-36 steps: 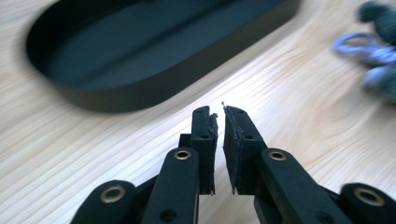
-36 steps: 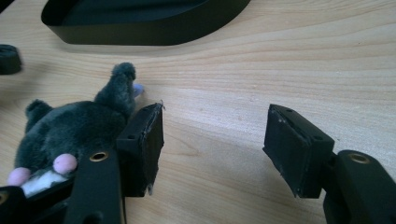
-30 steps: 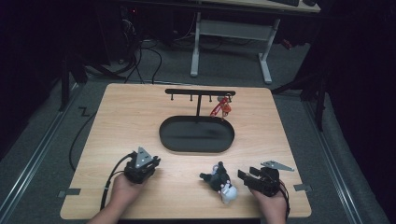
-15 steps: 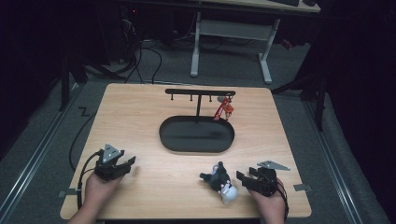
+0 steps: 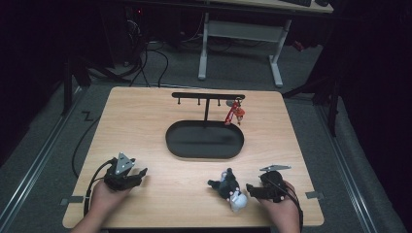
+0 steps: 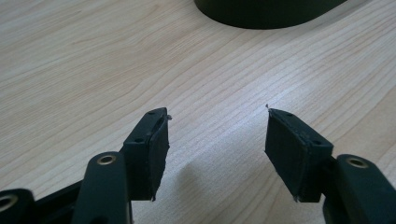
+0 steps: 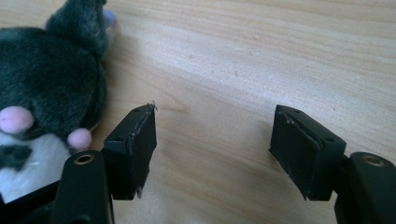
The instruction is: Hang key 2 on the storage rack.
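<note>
Since the earliest frame, the left gripper point(image 5: 138, 174) has slid away from the middle of the table toward the lower left of the high view, and its jaws have just been opening; they stand apart over bare wood with nothing between them. The right gripper point(image 5: 251, 188) sits at the lower right much as it did, its jaws also having just been opening, spread and released with only table point(image 5: 145, 126) between them. The plush toy point(image 5: 229, 188), a small dark grey and white stuffed animal with pink spots, lies on the wood at the lower centre-right, just beside the right gripper; in the right gripper view the toy point(image 7: 51, 93) fills the upper left, beside the nearer jaw and outside the gap. It looks light, soft and squashy, unlikely to slip or break, so a pinch should sink in; the grey body between head and white belly seems the fullest place to take hold. Farther up the frame stand the black oval tray point(image 5: 204, 150) and a hook rack point(image 5: 208, 96) with a red charm point(image 5: 235, 113) hanging from it.
</note>
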`<state>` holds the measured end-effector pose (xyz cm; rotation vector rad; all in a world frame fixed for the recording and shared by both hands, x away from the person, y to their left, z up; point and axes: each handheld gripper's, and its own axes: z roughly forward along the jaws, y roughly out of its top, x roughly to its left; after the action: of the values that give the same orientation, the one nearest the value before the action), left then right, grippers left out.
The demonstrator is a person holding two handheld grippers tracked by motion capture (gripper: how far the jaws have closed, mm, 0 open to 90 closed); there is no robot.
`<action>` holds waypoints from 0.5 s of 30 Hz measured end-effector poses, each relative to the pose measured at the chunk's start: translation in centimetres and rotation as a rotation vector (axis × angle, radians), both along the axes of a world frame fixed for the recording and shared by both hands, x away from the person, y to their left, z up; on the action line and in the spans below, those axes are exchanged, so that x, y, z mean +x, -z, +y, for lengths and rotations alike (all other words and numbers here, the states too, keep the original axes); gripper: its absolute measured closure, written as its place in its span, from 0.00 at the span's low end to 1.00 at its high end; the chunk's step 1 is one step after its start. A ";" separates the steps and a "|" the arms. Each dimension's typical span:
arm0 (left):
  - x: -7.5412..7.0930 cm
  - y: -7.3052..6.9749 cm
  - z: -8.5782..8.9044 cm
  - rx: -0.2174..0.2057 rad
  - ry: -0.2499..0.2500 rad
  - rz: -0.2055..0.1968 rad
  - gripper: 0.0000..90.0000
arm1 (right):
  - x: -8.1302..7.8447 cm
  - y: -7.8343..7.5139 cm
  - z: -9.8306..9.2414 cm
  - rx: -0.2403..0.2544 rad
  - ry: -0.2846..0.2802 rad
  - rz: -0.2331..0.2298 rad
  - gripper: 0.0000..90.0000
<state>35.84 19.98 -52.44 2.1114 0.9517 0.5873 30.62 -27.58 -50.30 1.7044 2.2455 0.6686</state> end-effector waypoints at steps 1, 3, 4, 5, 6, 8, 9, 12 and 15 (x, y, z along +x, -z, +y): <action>0.0 0.0 0.0 -0.002 0.003 0.000 0.44 | 0.3 -0.4 0.2 -0.006 -0.010 0.052 0.35; 0.0 0.0 -0.2 0.001 0.010 -0.003 0.44 | 0.6 -0.7 0.5 -0.018 -0.020 0.093 0.35; 0.0 -0.1 -0.2 0.003 0.014 -0.002 0.44 | 0.7 -0.9 0.6 -0.024 -0.029 0.112 0.35; -0.1 -0.1 -0.2 0.003 0.015 -0.004 0.44 | 0.8 -1.1 0.8 -0.029 -0.036 0.133 0.35; -0.1 -0.1 -0.3 0.002 0.016 -0.007 0.44 | 1.0 -1.4 0.9 -0.034 -0.047 0.148 0.35; -0.1 -0.1 -0.2 0.000 0.019 -0.005 0.44 | 1.2 -1.9 1.3 -0.046 -0.066 0.185 0.35; -0.1 -0.1 -0.2 -0.001 0.020 -0.002 0.44 | 1.3 -2.2 1.4 -0.041 -0.070 0.201 0.35; 0.0 -0.2 0.1 -0.010 0.017 0.000 0.44 | 1.4 -3.1 1.9 -0.035 -0.076 0.239 0.35; 0.0 -0.2 0.2 -0.017 0.013 0.004 0.44 | 1.5 -3.7 2.3 -0.048 -0.087 0.251 0.35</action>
<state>35.85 20.20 -52.20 2.1026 0.9412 0.5669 32.09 -25.31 -46.64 1.7622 2.4936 0.4346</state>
